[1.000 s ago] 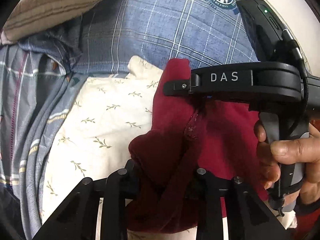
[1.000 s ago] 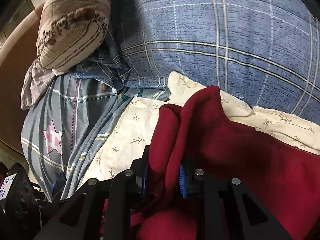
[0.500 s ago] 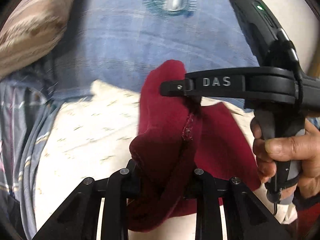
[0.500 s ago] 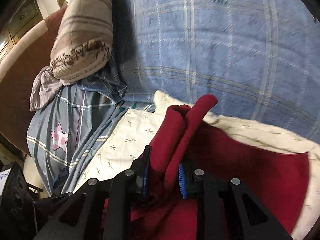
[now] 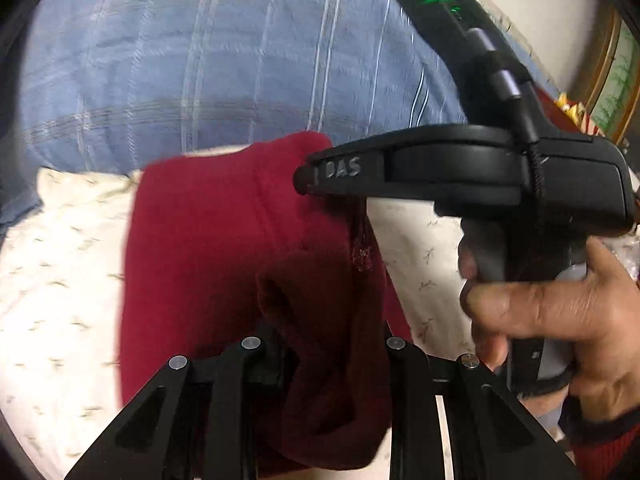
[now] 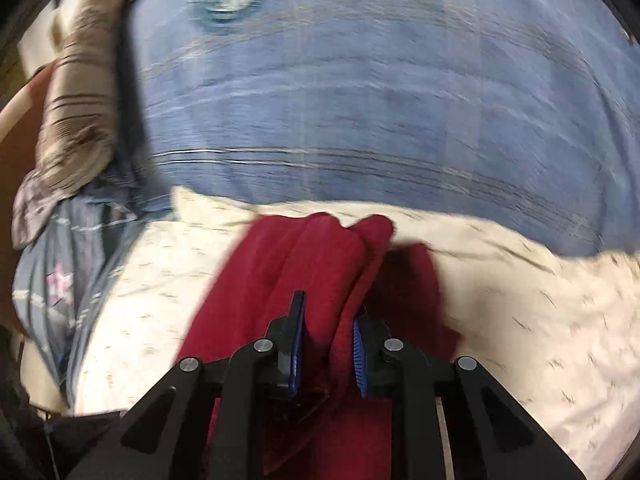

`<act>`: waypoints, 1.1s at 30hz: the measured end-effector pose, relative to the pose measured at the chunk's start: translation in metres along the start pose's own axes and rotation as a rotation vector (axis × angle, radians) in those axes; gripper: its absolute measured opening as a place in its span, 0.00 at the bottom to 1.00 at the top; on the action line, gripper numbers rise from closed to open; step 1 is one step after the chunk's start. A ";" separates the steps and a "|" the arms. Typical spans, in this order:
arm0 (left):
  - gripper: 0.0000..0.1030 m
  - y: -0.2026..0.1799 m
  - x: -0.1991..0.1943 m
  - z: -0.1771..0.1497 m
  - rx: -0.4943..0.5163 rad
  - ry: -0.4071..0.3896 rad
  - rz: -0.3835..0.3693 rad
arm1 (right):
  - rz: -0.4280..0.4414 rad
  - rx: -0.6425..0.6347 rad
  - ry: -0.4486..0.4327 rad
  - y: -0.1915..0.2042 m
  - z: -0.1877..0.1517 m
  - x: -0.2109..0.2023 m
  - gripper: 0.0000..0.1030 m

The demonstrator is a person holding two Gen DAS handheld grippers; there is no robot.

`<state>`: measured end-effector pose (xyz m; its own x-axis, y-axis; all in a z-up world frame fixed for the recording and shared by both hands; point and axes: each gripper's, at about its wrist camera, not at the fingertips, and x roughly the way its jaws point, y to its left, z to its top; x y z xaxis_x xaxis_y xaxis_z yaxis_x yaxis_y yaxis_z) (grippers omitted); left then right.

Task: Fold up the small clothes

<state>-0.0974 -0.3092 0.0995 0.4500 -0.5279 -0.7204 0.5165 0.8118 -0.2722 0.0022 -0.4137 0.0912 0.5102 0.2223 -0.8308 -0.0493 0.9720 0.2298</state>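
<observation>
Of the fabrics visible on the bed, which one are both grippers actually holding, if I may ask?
The dark red garment; the cream leaf-print sheet and blue plaid cover lie ungripped beneath.

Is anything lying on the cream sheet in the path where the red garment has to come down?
Nothing visible. Both tongs, left and right, are shut on the red garment, and the cream sheet around it shows no other item.

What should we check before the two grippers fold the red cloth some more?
1. Left gripper shut on the red cloth: ok.
2. Right gripper shut on the cloth: ok.
3. Cloth hangs smooth between them: not ok, bunched.
4. Cream floral sheet below is bare for laying it down: ok.
5. Cloth edges line up: cannot tell, blurred.
</observation>
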 end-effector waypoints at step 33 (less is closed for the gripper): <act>0.72 0.076 -0.062 -0.052 0.002 -0.021 0.161 | 0.078 0.220 -0.109 -0.025 -0.115 -0.045 0.21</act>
<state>-0.1241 -0.2022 0.0901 0.5418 -0.3964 -0.7411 0.4380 0.8857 -0.1536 -0.1180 -0.4395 0.0643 0.6024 0.2745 -0.7495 0.0902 0.9096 0.4057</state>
